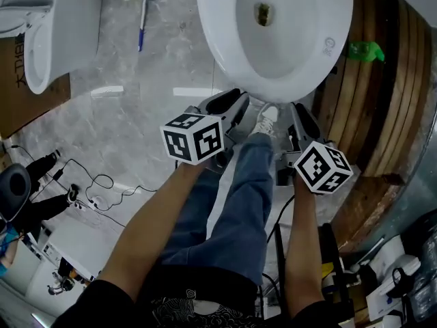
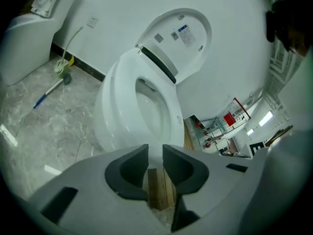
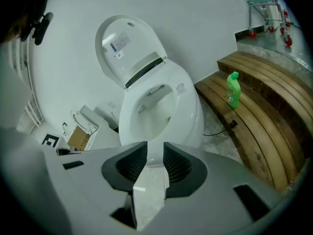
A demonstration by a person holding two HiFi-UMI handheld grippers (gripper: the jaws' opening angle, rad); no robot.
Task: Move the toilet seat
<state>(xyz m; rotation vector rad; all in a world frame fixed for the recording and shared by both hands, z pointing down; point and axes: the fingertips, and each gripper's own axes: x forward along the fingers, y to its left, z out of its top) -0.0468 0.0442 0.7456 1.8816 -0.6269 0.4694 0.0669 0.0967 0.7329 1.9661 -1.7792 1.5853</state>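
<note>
Item: toilet seat (image 2: 182, 32), raised panel standing upright against the wall at the far end of the toilet bowl (image 1: 225, 60), whose long axis runs straight away from the person; whether a seat ring also lies on the rim cannot be told. Left gripper (image 2: 155, 156) and right gripper (image 3: 155, 155): each has its jaws a little apart with nothing between them, and both are level just short of the bowl's front rim. The seat lies ahead of and above both, across the bowl, with neither hand clearly nearer.
</note>
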